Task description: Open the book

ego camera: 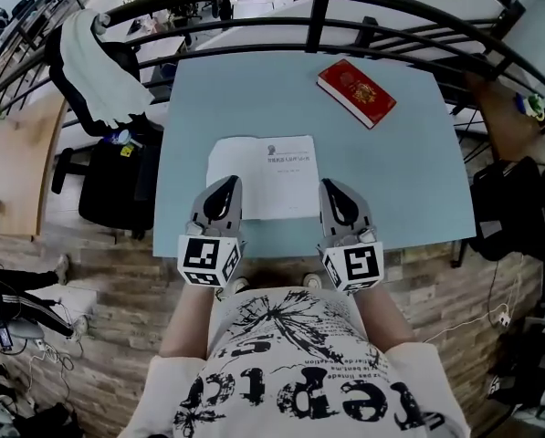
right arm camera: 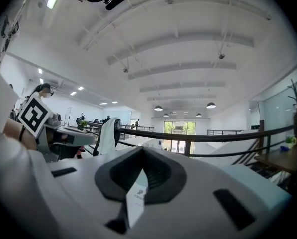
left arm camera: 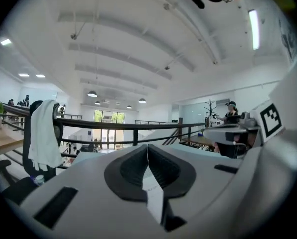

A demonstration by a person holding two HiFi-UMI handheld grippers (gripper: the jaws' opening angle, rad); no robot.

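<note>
A white book (ego camera: 263, 176) lies flat in the middle of the pale blue table (ego camera: 409, 153), showing a white page with a little print near its top. A red book (ego camera: 356, 92) lies shut at the far right of the table. My left gripper (ego camera: 225, 190) is over the book's near left corner, my right gripper (ego camera: 338, 194) just off its near right corner. Both point level across the table. In the left gripper view the jaws of the left gripper (left arm camera: 148, 147) meet with nothing between them. The right gripper (right arm camera: 142, 151) is likewise shut and empty.
A black curved railing (ego camera: 318, 12) runs behind the table. A chair draped with a white cloth (ego camera: 94, 67) stands at the left. Dark bags (ego camera: 518, 213) sit on the floor at the right. A person (left arm camera: 231, 112) stands far off in the left gripper view.
</note>
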